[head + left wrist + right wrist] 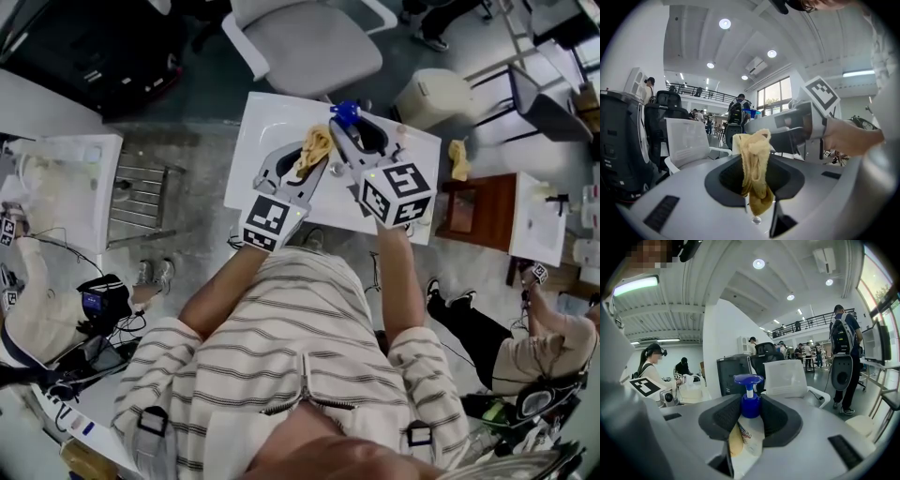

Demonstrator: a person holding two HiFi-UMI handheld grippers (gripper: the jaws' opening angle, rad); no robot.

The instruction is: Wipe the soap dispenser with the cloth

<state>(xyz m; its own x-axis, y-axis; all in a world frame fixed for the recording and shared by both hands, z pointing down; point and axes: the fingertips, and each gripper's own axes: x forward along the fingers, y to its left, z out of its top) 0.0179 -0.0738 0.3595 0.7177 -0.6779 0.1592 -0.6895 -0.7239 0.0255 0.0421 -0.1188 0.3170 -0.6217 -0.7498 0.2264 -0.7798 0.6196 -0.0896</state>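
My left gripper (313, 156) is shut on a crumpled yellow cloth (315, 145); in the left gripper view the cloth (755, 164) hangs bunched between the dark pads. My right gripper (348, 129) is shut on the soap dispenser (345, 114), whose blue pump head pokes out past the fingertips. In the right gripper view the dispenser (748, 425) stands upright between the jaws, a white labelled bottle with a blue collar and pump. Both grippers are held close together above the white table (255, 131), cloth just left of the dispenser. In the left gripper view the right gripper (792, 133) sits beside the cloth.
A white office chair (309, 42) stands beyond the table, with a beige bin (433, 94) to its right. Another yellow cloth (458, 159) lies near a brown wooden stand (480, 211). People work at white tables at the far left (66, 183) and far right (539, 225).
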